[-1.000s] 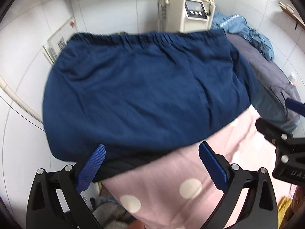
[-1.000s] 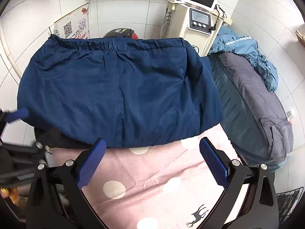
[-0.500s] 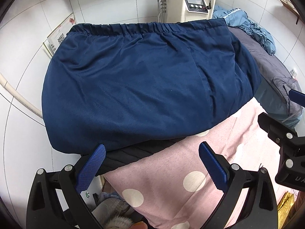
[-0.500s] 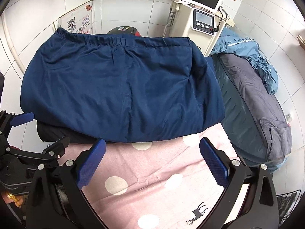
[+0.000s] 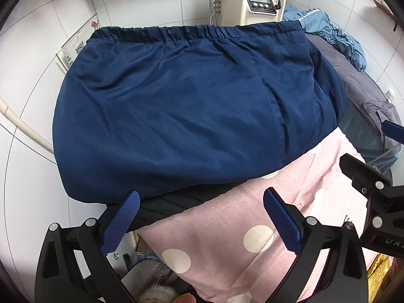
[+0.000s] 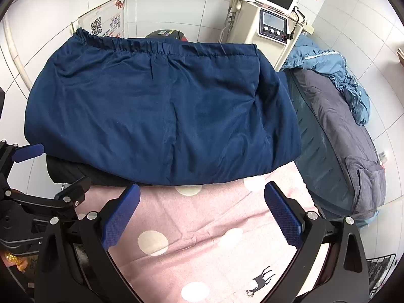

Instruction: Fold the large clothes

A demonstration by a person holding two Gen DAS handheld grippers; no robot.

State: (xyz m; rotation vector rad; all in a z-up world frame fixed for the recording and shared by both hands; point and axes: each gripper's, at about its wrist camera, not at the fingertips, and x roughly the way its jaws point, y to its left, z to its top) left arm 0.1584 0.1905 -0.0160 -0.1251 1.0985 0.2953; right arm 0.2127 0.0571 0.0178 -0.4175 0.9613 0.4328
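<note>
A folded navy garment [image 5: 192,111] with an elastic waistband at its far edge lies on a pink polka-dot sheet [image 5: 227,240]. It rests on a black folded garment [image 5: 176,204] that peeks out below its near edge. My left gripper [image 5: 202,222] hovers open just short of that edge, with nothing between its blue pads. In the right wrist view the navy garment [image 6: 161,121] fills the middle, and my right gripper [image 6: 202,217] stands open over the pink sheet [image 6: 202,240]. Each gripper shows at the edge of the other's view.
A white machine with a screen [image 6: 272,25] stands against the tiled wall behind the pile. A grey and blue bedding heap [image 6: 341,131] lies to the right. A poster with a QR code [image 6: 106,25] leans at the back left. Clutter sits below the sheet's left corner [image 5: 151,270].
Both grippers have drawn back from the navy garment and risen a little, so more of the pink sheet and the black garment beneath shows. The garment itself lies still.
</note>
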